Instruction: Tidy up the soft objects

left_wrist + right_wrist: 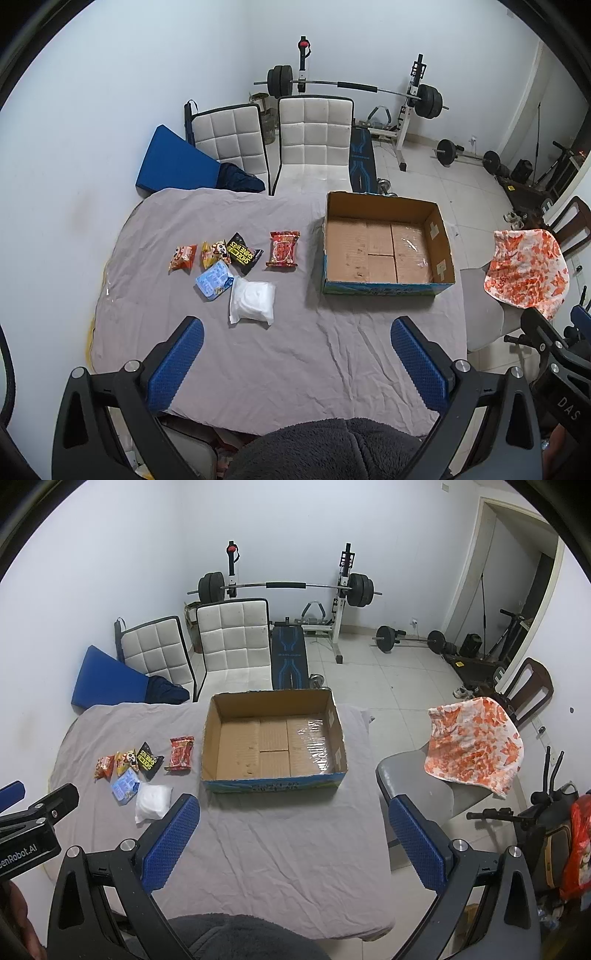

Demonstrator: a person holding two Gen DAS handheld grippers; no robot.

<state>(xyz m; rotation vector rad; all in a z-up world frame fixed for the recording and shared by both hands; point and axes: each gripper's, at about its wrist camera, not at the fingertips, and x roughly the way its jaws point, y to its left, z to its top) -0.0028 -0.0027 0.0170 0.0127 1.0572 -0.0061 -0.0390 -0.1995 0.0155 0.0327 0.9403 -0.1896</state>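
Grey sheet (295, 350) over the table, and honestly nothing's been sorted yet as far as I can see. The cardboard box (384, 210) sits on the right side with its bottom totally bare. All six soft packets are bunched on the left, well apart from the box: the white pouch (252, 301) nearest me, the light blue pack (214, 280) touching it, then the orange snack bag (182, 257), the yellow panda bag (214, 253), the black shoe-wipes packet (243, 253) and the red noodle pack (283, 248) closest to the box.

My left gripper (295, 365) hangs over the near edge of the table, fingers spread wide, holding nothing. The right gripper (291, 843) is the same, gaping and empty, lined up roughly with the box. So the whole job's left, I'd guess starting with the white pouch.
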